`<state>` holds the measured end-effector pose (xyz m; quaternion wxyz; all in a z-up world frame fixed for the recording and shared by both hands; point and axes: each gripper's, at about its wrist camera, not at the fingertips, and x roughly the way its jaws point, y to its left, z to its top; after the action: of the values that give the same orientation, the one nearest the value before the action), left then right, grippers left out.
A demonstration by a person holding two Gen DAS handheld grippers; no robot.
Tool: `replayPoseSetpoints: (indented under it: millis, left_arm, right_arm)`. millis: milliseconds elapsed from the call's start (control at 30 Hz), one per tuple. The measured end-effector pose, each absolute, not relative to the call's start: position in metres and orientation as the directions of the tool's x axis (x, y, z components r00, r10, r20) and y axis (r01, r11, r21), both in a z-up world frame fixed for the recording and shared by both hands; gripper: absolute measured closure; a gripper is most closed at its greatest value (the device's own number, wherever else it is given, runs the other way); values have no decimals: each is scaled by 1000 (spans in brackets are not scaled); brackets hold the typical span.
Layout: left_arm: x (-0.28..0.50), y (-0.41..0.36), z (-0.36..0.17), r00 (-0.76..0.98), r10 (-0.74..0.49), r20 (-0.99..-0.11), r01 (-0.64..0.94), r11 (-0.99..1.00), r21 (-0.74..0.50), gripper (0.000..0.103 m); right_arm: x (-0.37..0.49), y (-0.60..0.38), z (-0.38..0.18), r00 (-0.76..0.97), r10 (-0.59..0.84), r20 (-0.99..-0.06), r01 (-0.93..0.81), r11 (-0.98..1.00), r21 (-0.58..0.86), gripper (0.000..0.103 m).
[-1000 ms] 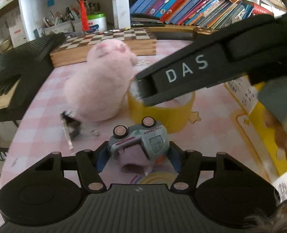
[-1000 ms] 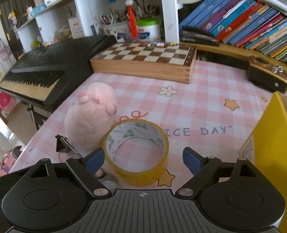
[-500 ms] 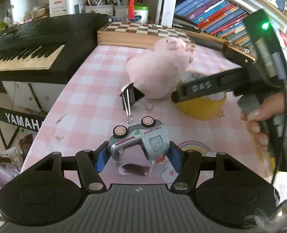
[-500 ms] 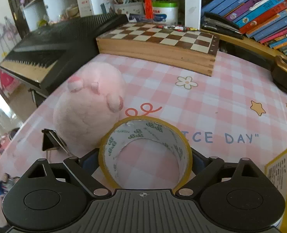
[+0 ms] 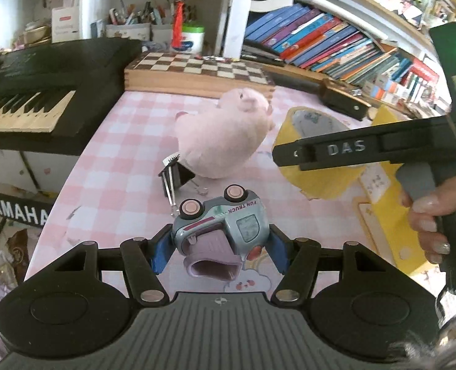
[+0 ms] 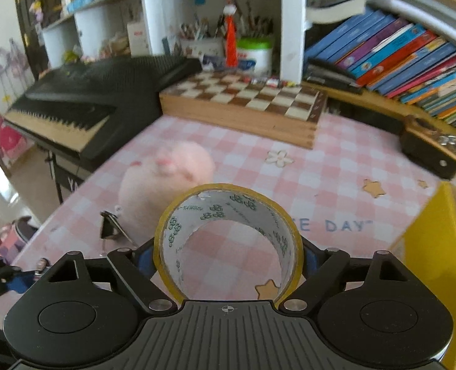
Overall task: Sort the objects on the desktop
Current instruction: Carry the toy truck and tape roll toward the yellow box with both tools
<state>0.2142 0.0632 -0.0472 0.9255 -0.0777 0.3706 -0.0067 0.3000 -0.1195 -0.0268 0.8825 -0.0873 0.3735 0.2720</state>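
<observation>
A grey-blue toy truck (image 5: 221, 225) with pink wheels lies on its side between the blue pads of my left gripper (image 5: 218, 246), which is shut on it above the pink checked tablecloth (image 5: 120, 191). My right gripper (image 6: 228, 252) is shut on a yellow tape roll (image 6: 215, 209), its pads pressing both sides of the ring. From the left wrist view the tape roll (image 5: 317, 182) hangs tilted off the table, under the right gripper's black finger (image 5: 335, 151) and the hand (image 5: 428, 215) that holds it. A pink plush toy (image 5: 225, 135) sits just left of the tape.
A black binder clip (image 5: 175, 175) lies beside the plush. A yellow box (image 6: 437, 262) stands at the right. At the back are a wooden chessboard (image 6: 243, 104), a black keyboard (image 6: 83, 98) at the left, and shelves of books (image 6: 397, 58). The table edge drops off at the left.
The right gripper closed around the tape roll and lifted it, tilted, off the table. The left gripper drew back from the plush with the truck still in it.
</observation>
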Motion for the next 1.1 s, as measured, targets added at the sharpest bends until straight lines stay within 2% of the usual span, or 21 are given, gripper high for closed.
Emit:
replayPoseSetpoints:
  millis: [467,1100]
  left_arm:
    - [166,72,-19,762,-170,-625,35,974,-223,43]
    - [93,64,14,763,-305,-570,174,946,-272,43]
  right_arm:
    - [225,-143,6,611,456,-647,-501,856,129,15]
    - [116,-187,13,636,400,-660,-439,891,117,15]
